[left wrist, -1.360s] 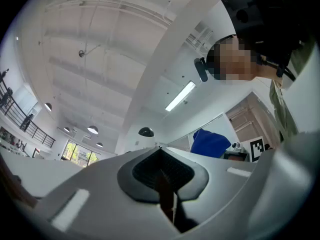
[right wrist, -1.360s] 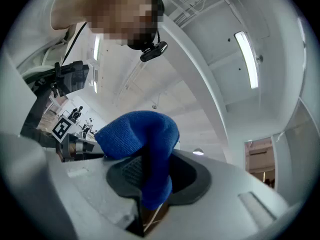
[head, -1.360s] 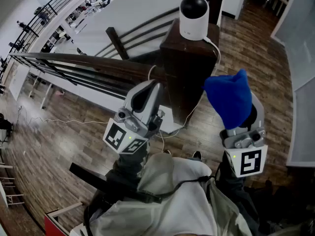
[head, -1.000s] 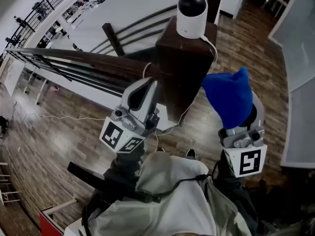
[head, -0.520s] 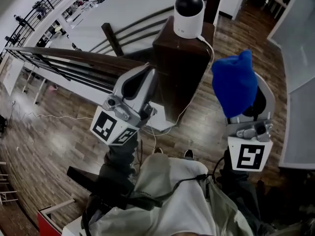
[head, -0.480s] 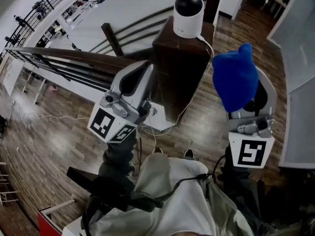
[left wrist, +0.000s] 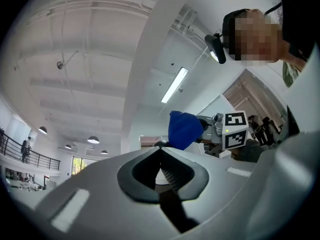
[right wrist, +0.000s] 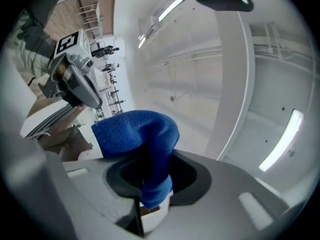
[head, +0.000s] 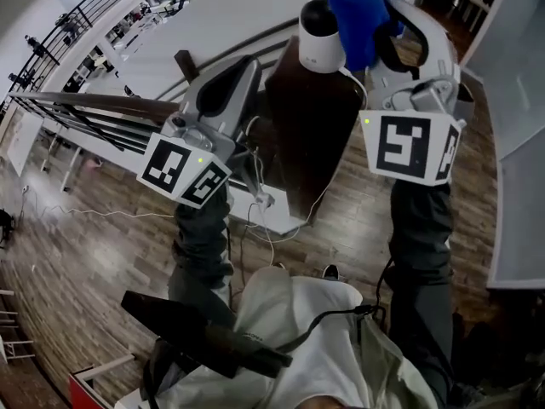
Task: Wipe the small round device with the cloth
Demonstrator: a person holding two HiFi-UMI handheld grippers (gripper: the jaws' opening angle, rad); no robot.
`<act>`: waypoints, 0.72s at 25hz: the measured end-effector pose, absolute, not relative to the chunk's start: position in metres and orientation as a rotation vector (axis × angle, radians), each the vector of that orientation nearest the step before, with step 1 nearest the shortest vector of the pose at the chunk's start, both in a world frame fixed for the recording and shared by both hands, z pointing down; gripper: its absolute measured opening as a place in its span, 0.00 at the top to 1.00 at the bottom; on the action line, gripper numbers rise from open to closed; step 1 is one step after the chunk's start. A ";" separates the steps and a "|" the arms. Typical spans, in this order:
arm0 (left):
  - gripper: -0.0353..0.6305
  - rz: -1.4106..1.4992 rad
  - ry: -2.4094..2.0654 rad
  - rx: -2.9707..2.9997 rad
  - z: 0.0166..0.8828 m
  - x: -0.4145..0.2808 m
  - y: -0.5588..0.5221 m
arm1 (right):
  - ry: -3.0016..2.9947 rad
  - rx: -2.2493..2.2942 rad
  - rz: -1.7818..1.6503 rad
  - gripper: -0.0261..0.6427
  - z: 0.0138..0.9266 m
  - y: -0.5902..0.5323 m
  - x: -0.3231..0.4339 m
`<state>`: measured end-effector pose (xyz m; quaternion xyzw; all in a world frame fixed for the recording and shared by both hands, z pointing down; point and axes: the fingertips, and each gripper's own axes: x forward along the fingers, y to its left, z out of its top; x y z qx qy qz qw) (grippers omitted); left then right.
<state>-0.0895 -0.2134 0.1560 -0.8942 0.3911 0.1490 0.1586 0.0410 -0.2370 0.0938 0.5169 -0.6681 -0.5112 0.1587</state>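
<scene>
Now, right tool (head: 371, 22) tight on fuzzy blue cloth (head: 351, 8) at domed white device (head: 317, 48); left tool (head: 247, 68) closed.

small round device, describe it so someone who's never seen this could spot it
Find the dark wooden handrail and follow it to the square dark brown wooden post at its end. On the post's flat top stands the small round device, a white cylinder with a glossy black dome. It is the only white-and-black thing there; the blue cloth beside it is soft and plain.
</scene>
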 end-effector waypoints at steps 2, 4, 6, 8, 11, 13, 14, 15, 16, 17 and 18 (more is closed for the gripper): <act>0.94 0.434 1.117 -2.560 0.155 -0.089 -0.218 | -1.778 1.412 -1.526 0.82 0.093 -0.248 0.028; 0.94 0.450 1.104 -2.568 0.156 -0.087 -0.220 | -1.678 1.333 -1.575 0.82 0.104 -0.253 0.013; 0.94 0.459 1.085 -2.576 0.159 -0.084 -0.218 | -1.638 1.275 -1.616 0.82 0.121 -0.248 0.003; 0.94 0.463 1.067 -2.583 0.163 -0.082 -0.218 | -1.640 1.225 -1.621 0.82 0.139 -0.240 0.001; 0.94 0.475 1.055 -2.594 0.166 -0.081 -0.220 | -1.647 1.102 -1.571 0.82 0.170 -0.233 -0.002; 0.94 0.481 1.049 -2.598 0.166 -0.081 -0.219 | -1.673 0.999 -1.512 0.82 0.194 -0.229 -0.005; 0.94 0.483 1.044 -2.599 0.166 -0.081 -0.218 | -1.697 0.970 -1.493 0.82 0.201 -0.226 -0.006; 0.94 0.483 1.040 -2.600 0.166 -0.081 -0.216 | -1.729 0.973 -1.490 0.82 0.200 -0.223 -0.005; 0.94 0.483 1.036 -2.599 0.166 -0.080 -0.215 | -1.770 1.010 -1.503 0.82 0.191 -0.219 -0.002; 0.94 0.484 1.033 -2.598 0.166 -0.080 -0.213 | -1.821 1.078 -1.533 0.82 0.174 -0.215 0.004; 0.94 0.484 1.031 -2.598 0.166 -0.079 -0.212 | -1.874 1.172 -1.568 0.82 0.151 -0.214 0.013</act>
